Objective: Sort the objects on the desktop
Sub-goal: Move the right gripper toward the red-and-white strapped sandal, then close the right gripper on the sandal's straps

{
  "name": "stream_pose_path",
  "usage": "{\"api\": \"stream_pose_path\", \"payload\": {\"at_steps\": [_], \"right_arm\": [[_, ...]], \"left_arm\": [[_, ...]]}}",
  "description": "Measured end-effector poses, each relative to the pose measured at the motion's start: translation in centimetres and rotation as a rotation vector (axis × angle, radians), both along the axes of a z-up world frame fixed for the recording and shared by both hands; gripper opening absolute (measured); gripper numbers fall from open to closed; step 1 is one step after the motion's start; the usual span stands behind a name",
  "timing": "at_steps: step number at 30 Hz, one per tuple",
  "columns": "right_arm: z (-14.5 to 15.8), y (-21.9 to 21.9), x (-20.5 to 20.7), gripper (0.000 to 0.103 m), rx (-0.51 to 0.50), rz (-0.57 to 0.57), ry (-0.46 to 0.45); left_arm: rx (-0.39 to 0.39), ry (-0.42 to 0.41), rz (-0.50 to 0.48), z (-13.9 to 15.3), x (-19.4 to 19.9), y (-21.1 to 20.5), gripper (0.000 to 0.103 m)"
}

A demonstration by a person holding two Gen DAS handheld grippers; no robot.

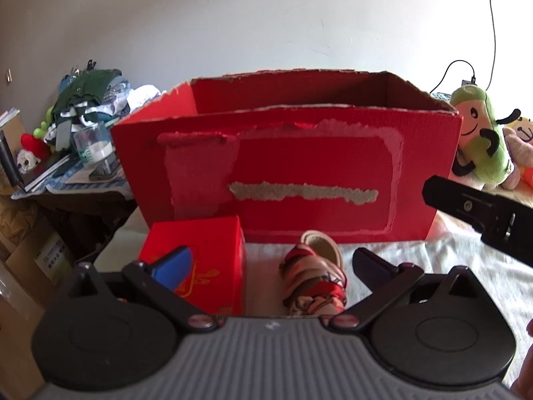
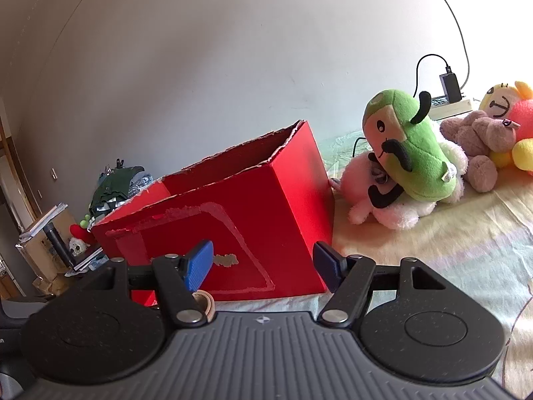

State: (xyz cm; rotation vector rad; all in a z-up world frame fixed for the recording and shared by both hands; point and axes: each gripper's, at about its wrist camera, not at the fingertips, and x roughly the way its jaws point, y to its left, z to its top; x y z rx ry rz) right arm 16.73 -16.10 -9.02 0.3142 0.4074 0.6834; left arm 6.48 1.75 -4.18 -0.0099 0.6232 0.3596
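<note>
Blue-padded and spread wide apart, the left gripper (image 1: 271,265) holds nothing and hovers low over the pale cloth (image 1: 433,266). Between its fingers lies a red patterned fabric bundle (image 1: 314,278), with a small red box (image 1: 206,260) just to its left, both on the cloth close in front of the large red cardboard box (image 1: 286,166). The right gripper (image 2: 263,265) is likewise spread apart and empty, near that big box's right front corner. Farther right, a green plush toy (image 2: 413,156) leans on a pink and white plush (image 2: 393,206), just beside the big box. Far left stands a cluttered side table (image 1: 76,190).
</note>
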Motion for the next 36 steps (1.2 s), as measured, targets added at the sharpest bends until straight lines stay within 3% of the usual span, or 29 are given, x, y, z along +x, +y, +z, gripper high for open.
{"api": "stream_pose_path", "payload": {"at_steps": [5, 12, 18, 23, 36], "right_arm": [[-0.7, 0.1, 0.5, 0.069, 0.016, 0.032, 0.007], [-1.4, -0.1, 1.1, 0.066, 0.041, 0.079, 0.019], [-2.4, -0.3, 3.0, 0.050, 0.110, 0.154, 0.165], [-2.4, 0.7, 2.8, 0.042, 0.084, 0.251, 0.173], [-2.8, 2.1, 3.2, 0.041, 0.075, 0.466, 0.305]], "left_arm": [[-0.001, -0.017, -0.020, -0.4, -0.6, 0.1, 0.103], [-0.094, -0.077, -0.101, -0.9, -1.9, 0.9, 0.103], [-0.105, -0.111, -0.164, -1.0, -3.2, 0.3, 0.103], [-0.117, -0.135, -0.234, -1.1, -3.9, -0.4, 0.103], [-0.192, -0.109, -0.289, -2.6, -3.0, -0.8, 0.100]]}}
